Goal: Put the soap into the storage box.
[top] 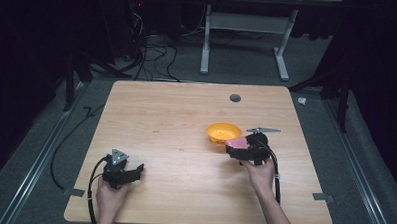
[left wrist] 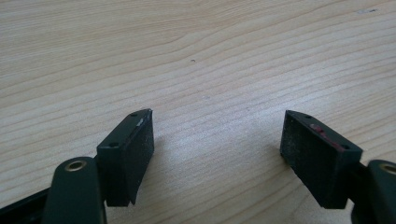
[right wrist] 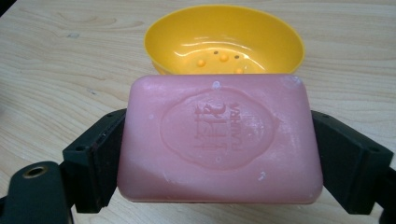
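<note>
From the high view, a pale wooden counter (top: pixel 186 121) with rounded corners stands on grey carpet in a dark room. Near its right half sits a small round yellow plastic soap dish (top: pixel 223 133). Just beside the dish, on the side nearer the person, the right claw (top: pixel 235 149) holds a pink rectangular bar of soap (top: pixel 238 143) above the counter, close to the dish rim. The right hand (top: pixel 260 174) grips that tool from behind, with a black cable trailing along the forearm. Well apart, at the near left of the counter, the left claw (top: pixel 137 170) sits low over bare wood, held by the left hand (top: pixel 109 196), with a grey three-cornered plate (top: pixel 118 156) on top of it. A small dark round grommet hole (top: pixel 235 98) lies toward the far edge.

In the left gripper view, the left claw (left wrist: pixel 217 140) is spread wide, its two black padded jaws standing far apart with bare wood grain between them.

In the right gripper view, the right claw (right wrist: pixel 217 154) pinches the pink soap bar (right wrist: pixel 219 140) by its two short ends, the bar lying flat with an embossed oval stamp facing up. Just beyond its far edge is the yellow dish (right wrist: pixel 224 39), an oval bowl with small raised bumps and holes in its bottom, resting on the counter (right wrist: pixel 70 60).
</note>
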A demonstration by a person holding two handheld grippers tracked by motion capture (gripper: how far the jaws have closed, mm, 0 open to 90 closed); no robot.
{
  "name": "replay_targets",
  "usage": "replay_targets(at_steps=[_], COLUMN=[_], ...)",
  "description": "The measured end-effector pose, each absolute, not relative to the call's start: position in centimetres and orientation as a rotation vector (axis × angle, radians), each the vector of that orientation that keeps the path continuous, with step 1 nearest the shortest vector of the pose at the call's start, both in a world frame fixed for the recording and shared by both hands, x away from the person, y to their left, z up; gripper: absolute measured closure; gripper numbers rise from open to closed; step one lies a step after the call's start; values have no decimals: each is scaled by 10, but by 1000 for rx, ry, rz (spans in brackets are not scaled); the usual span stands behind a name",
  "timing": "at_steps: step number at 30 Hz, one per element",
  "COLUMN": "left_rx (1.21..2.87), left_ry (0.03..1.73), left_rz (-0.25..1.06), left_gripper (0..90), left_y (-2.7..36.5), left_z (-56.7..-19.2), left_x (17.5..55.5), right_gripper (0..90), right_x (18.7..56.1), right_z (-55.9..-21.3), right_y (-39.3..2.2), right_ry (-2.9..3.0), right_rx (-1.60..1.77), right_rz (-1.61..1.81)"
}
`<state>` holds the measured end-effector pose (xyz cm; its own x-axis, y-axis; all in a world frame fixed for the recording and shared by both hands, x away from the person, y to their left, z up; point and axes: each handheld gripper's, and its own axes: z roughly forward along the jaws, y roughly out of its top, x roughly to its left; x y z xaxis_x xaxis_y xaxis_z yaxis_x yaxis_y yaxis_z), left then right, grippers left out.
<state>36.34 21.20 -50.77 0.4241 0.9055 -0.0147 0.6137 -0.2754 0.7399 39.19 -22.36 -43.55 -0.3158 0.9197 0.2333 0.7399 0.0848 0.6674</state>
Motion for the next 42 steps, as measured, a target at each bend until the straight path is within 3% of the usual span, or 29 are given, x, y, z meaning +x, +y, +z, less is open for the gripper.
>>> replay_targets(at_steps=[42], left_rx=[2002], left_ry=[1275], left_rz=[546], left_gripper=[262], left_y=[212], left_z=[-508], left_x=[363], right_gripper=[135], right_x=[443], right_z=[-417], right_y=[-201], right_ry=[2129], right_rx=[1723], right_rz=[1036])
